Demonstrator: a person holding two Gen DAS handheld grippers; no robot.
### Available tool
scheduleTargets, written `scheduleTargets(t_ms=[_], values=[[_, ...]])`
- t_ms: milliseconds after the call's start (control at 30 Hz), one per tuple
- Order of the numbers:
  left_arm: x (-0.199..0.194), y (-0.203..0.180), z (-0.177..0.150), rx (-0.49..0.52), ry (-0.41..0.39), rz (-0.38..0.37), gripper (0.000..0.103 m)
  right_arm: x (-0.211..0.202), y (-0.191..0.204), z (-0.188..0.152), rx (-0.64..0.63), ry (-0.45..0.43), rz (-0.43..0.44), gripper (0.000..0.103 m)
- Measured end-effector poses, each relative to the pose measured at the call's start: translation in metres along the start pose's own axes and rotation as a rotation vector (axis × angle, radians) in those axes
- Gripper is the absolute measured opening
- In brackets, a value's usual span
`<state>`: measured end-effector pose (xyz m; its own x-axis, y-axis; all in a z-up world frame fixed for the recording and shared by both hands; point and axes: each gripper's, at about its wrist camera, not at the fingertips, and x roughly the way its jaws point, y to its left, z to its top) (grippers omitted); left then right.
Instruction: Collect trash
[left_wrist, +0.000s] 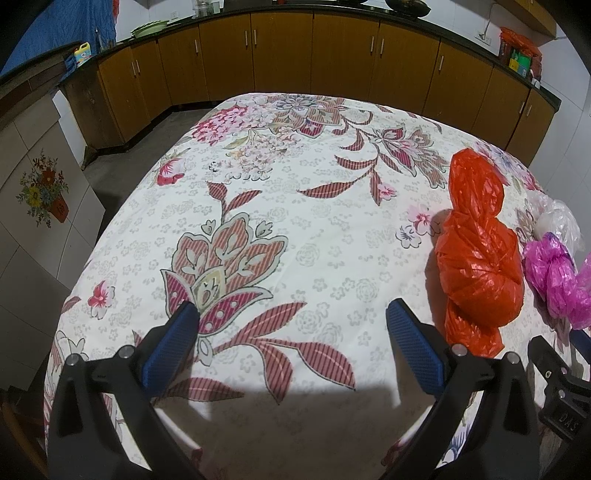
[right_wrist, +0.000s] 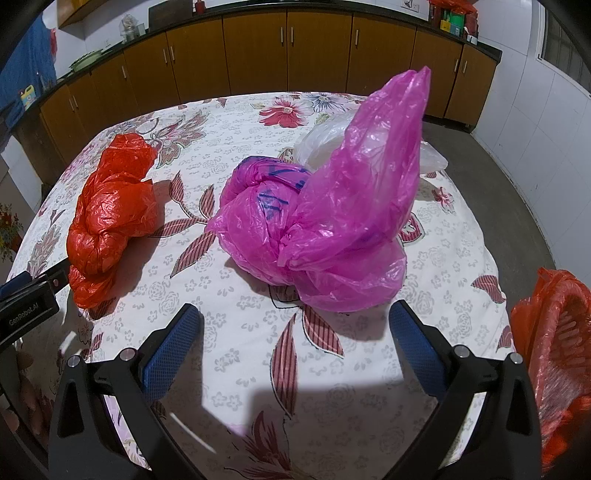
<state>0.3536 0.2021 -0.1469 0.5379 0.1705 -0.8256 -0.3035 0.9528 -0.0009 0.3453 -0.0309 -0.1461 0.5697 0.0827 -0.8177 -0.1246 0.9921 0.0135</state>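
A knotted red plastic bag (left_wrist: 476, 254) lies on the flowered tablecloth (left_wrist: 280, 192), just right of my left gripper (left_wrist: 291, 317), which is open over bare cloth. In the right wrist view the same red bag (right_wrist: 110, 221) sits at the left. A knotted pink plastic bag (right_wrist: 325, 221) lies straight ahead of my right gripper (right_wrist: 295, 321), whose open jaws hold nothing. Behind the pink bag (left_wrist: 557, 277) a clear plastic bag (right_wrist: 325, 144) shows partly. The left gripper's body (right_wrist: 26, 306) pokes in at the left edge.
A red basket lined with a red bag (right_wrist: 554, 350) stands past the table's right edge. Brown cabinets (left_wrist: 280, 55) under a dark counter run behind the table. Grey floor (right_wrist: 517, 206) lies to the right, a tiled wall with a flower decal (left_wrist: 40, 192) to the left.
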Motion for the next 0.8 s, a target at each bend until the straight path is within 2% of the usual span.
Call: scheduleTargets(t_ms=[633, 800], values=[[-0.0009, 0.0008, 0.0002, -0.003, -0.002, -0.005, 0.099, 0.0000, 0.0000, 0.0000, 0.000, 0.000, 0.000, 0.101], [-0.0039, 0.0072, -0.0011, -0.029, -0.012, -0.031, 0.099, 0.0001, 0.0000, 0.0000, 0.000, 0.000, 0.000, 0.101]])
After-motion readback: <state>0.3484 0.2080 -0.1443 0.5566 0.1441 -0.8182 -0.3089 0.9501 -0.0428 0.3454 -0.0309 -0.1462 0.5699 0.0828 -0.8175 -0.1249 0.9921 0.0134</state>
